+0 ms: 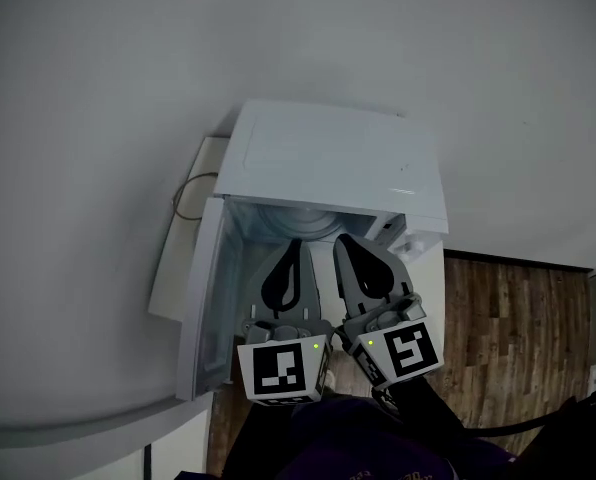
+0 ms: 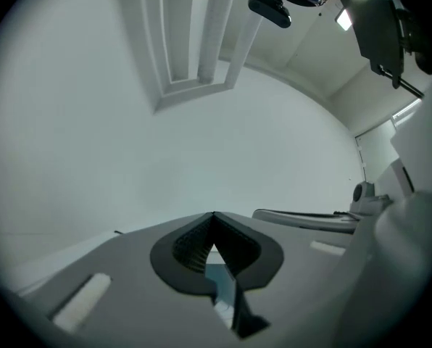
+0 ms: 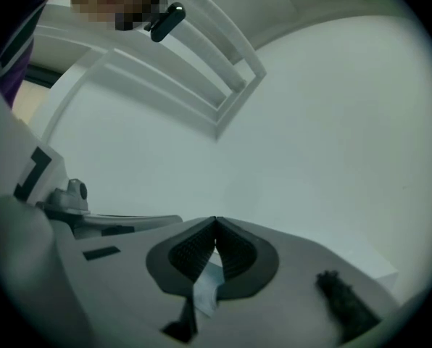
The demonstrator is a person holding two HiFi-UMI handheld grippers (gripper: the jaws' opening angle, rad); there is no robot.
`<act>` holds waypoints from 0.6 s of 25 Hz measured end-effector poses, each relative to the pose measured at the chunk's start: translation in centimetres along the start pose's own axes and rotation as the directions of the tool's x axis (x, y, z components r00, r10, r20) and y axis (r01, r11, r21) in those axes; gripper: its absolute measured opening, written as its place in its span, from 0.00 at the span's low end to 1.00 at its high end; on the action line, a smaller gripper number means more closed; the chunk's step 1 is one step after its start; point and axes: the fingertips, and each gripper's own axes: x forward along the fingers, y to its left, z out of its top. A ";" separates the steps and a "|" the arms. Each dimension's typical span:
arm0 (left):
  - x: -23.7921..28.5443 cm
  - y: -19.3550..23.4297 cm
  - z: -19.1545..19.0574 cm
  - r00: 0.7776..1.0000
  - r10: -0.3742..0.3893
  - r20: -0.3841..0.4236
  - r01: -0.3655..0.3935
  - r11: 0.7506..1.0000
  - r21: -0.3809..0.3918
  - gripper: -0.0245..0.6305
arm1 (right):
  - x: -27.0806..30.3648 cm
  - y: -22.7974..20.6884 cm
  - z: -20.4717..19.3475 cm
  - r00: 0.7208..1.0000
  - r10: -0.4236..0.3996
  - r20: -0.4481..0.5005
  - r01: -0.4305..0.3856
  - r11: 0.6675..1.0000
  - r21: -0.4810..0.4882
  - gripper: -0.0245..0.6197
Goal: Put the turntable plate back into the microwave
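1. Left tongs (image 2: 214,216): the jaws are pressed together with the ribbed pads meeting at the tip, and nothing is between them. I hold them level before the open oven. My judgement is that they are shut because they have no load to carry.
2. Right tongs (image 3: 215,220): these are likewise closed on nothing. In the head view they sit just beside the left pair, with the tips near each other but apart, and both pairs point into the oven mouth.
3. Marker cubes, one per pair, left (image 1: 278,371) and right (image 1: 406,350): they carry black-and-white square patterns only, with no words. A small green light shows by each.
4. Turntable plate (image 1: 296,222): this is the pale round shape lying inside the oven, just beyond both tips. Neither pair touches it. It appears to lie flat, so I judge the placing done. I cannot tell whether it sits properly on its hub.
5. Microwave (image 1: 333,158): it is white and seen from above. Its door (image 1: 203,298) is swung open to the left, which leaves the inside open to reach.
6. Cable (image 1: 190,193): a thin loop behind the oven at its left, against the pale wall (image 1: 98,88).
7. Wood floor (image 1: 518,318): dark planks to the right, well below.
8. Writing: no brand, label or lettering is readable in any view. The panel at the oven's right front is too small to read.
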 end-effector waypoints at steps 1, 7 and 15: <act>0.2 -0.3 0.5 1.000 -0.007 0.008 0.007 1.000 0.020 0.05 | 0.0 -0.1 0.5 1.000 -0.005 0.012 0.006 1.000 -0.012 0.05; 0.5 -0.8 1.2 1.000 -0.007 0.021 0.006 0.999 0.049 0.05 | 0.0 -0.6 1.9 0.999 -0.010 0.044 0.014 0.997 -0.070 0.05; 0.6 -1.0 1.8 0.999 -0.003 0.032 0.000 0.993 0.118 0.05 | 0.0 -0.8 2.4 0.999 -0.017 0.049 0.022 0.996 -0.089 0.05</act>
